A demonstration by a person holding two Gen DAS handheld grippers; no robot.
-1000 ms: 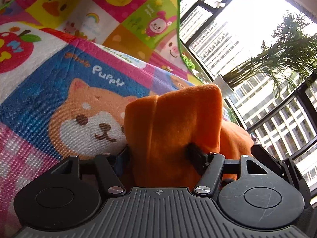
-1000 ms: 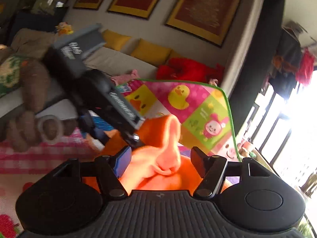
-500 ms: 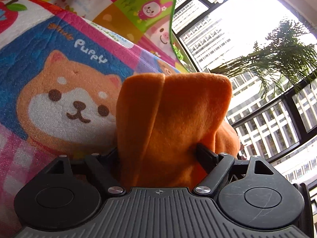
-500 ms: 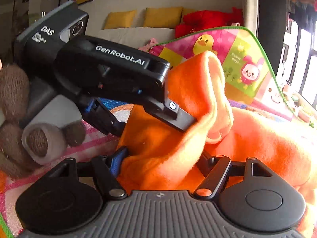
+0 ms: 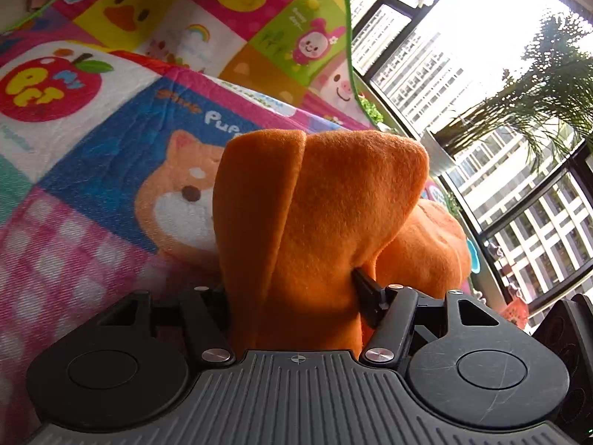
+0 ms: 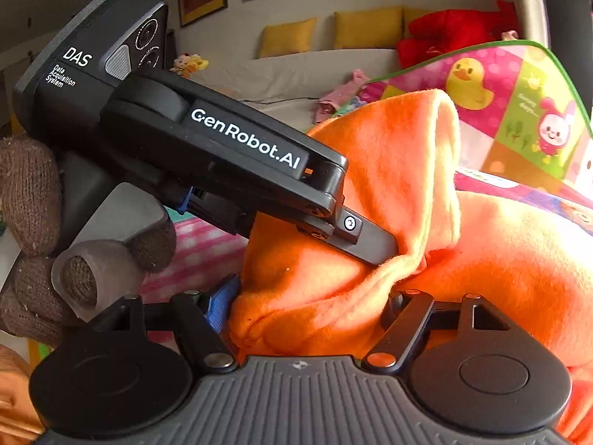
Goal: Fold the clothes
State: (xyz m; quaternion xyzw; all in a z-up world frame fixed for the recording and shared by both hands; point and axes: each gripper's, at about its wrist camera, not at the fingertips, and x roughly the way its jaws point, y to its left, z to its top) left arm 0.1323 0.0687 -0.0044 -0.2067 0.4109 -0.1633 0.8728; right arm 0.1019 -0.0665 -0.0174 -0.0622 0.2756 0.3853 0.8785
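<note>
Fold under way: left gripper (image 5: 292,289) closing on bunched orange fleece garment (image 5: 326,200) above cartoon playmat (image 5: 92,141); right gripper (image 6: 311,304) clamps fleece alongside; next, lay it flat

Surface: cartoon patchwork blanket (image 5: 92,170), pink checks, puppy panel, ducks at twelve o'clock.
On it: orange fleece garment (image 5: 426,248), bunched at three o'clock.

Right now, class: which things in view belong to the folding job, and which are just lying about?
Belonging to the job:
orange fleece garment
left gripper, jaws closing with the garment between them
right gripper, garment bunched between its fingers

Just lying about:
cartoon play mat
yellow cushions
red plush toy
potted palm
</note>
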